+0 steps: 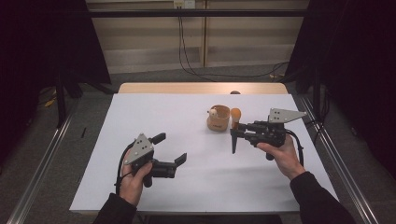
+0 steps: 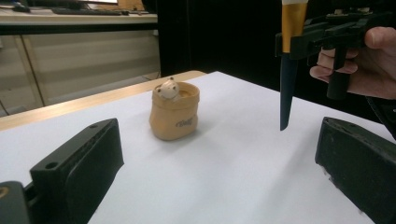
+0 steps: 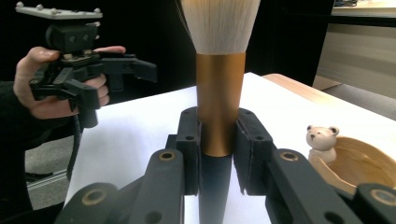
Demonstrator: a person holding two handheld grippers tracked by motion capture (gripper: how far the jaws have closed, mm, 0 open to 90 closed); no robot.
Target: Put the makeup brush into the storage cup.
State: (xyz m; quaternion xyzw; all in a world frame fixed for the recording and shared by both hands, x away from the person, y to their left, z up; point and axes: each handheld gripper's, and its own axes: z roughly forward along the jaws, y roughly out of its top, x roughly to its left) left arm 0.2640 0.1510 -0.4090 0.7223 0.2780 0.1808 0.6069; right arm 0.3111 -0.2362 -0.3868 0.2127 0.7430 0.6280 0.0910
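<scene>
The right gripper (image 1: 233,133) is clamped on a makeup brush (image 3: 218,93), its jaws pressed against the gold ferrule, so the brush stands upright with pale bristles on top and the dark pointed handle hanging just above the white counter (image 1: 187,182). Just beside it, toward the far edge, sits a tan pouch-shaped holder (image 2: 174,115) with a small bear figure (image 2: 166,88) peeking over its rim. Well apart, nearer the person, the left gripper (image 1: 170,149) hangs over the counter with its jaws spread wide and nothing between them, the left hand (image 1: 135,179) wrapped round its grip.
</scene>
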